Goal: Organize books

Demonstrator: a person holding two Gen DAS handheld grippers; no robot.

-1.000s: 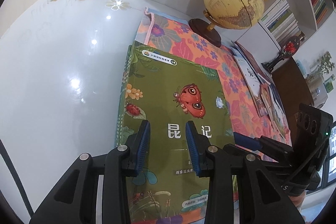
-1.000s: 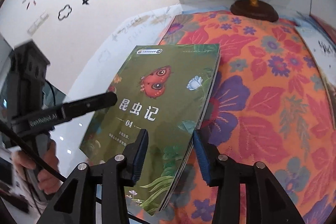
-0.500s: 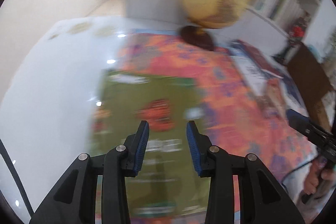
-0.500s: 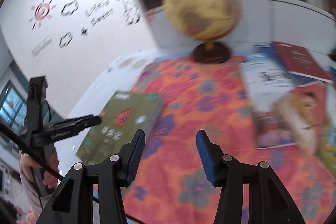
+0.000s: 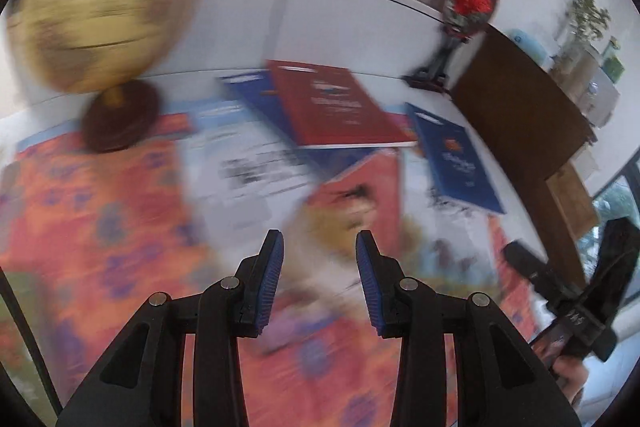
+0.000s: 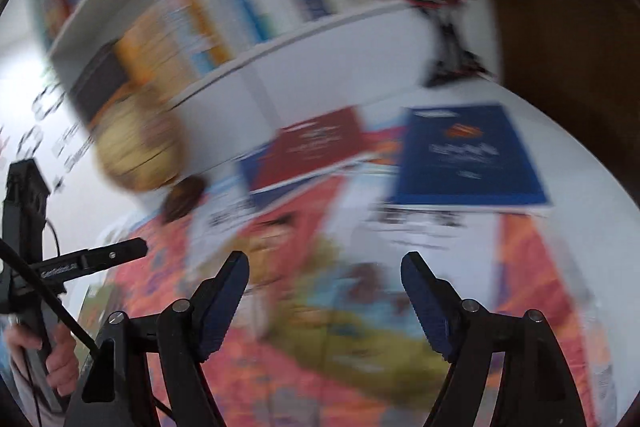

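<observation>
Left wrist view, from its left: a blurred yellow globe on a dark wooden base (image 5: 100, 15), then the orange flowered tablecloth (image 5: 80, 211), then loose thin paperback books overlapping on it, a dark red book (image 5: 340, 107) uppermost and a blue book (image 5: 456, 159) further right. The left gripper (image 5: 319, 281) holds nothing, jaws narrowly parted. The right gripper (image 6: 325, 301), jaws just opened wide, is empty too. These books look light, floppy and slick; I would pinch one at a free overhanging edge.
</observation>
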